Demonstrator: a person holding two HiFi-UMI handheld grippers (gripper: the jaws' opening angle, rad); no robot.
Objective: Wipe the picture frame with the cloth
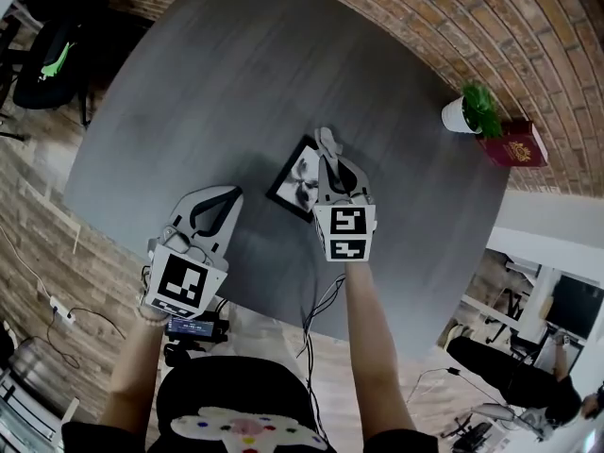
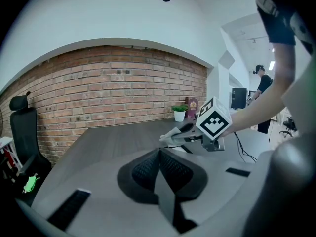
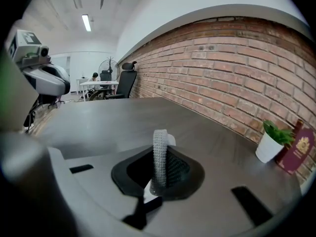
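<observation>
- Under the head camera, a round dark grey surface [image 1: 236,74] is filling most of what I am seeing, with a brick wall [image 1: 425,22] curving behind it.
- At the near edge, I am holding the left gripper [image 1: 234,194] low over the surface, to the left of the frame and apart from it. Its jaws are pressing together with nothing between them.
- I am holding the right gripper [image 1: 326,137] over the frame's right side. Its jaws are clamping a pale waffle-textured cloth [image 3: 159,157] that is standing up as a narrow fold between them.
- The picture frame [image 1: 294,179] is lying flat near the middle of the surface, dark-rimmed, with a black-and-white picture facing up. The cloth is sitting at its upper right edge, though I cannot tell whether it is touching.
- Far to the right, a small green plant in a white pot [image 1: 469,111] is standing just beside a dark red book [image 1: 517,145], near the surface's edge.
</observation>
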